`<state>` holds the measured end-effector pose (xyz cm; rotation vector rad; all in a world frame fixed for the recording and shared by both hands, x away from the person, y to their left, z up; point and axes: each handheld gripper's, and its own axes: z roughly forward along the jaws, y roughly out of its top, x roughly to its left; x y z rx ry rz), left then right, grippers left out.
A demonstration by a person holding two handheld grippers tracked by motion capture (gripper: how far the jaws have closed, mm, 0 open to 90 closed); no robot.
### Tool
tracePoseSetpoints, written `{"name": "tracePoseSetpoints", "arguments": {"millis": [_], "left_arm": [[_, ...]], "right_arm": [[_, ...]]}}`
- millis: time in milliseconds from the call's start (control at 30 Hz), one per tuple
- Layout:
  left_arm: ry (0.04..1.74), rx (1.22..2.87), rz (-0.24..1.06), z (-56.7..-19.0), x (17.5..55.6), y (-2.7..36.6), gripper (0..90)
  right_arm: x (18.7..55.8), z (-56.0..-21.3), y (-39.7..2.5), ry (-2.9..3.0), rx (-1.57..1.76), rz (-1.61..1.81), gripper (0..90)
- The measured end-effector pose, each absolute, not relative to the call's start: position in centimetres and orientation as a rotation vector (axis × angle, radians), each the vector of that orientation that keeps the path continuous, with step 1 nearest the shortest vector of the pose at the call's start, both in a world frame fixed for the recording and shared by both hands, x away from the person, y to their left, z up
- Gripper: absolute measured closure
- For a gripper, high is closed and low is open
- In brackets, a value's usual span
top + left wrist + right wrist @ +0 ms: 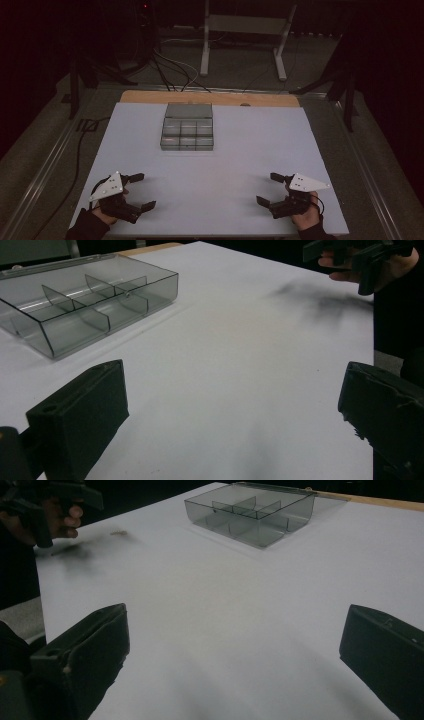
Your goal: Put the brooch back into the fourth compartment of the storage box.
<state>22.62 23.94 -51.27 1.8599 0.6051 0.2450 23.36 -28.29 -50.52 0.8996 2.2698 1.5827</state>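
White table (225, 200): clear compartment box (188, 133), lid open, near far edge; left gripper (141, 191) and right gripper (270, 189) at near corners, jaws wide, holding nothing.

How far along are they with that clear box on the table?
Barely started. Done: the clear grey plastic compartment box sits open, its compartments looking empty. In hand: nothing; the left gripper and right gripper rest open near the white table's front edge. Left: reaching the box.
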Motion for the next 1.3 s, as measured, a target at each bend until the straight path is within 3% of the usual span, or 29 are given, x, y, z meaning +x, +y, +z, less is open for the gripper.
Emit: {"name": "tracePoseSetpoints", "arguments": {"millis": [933,1300], "left_arm": [[0.565,1.883,0.223,-50.4,22.7,23.3,1.3],[0.565,1.878,0.282,-48.9,23.2,23.8,1.3]], "right_arm": [[23.0,-50.2,-28.3,2.235,0.923,1.605,0.0],[23.1,-50.2,-28.3,2.237,0.92,1.597,0.0]]}}
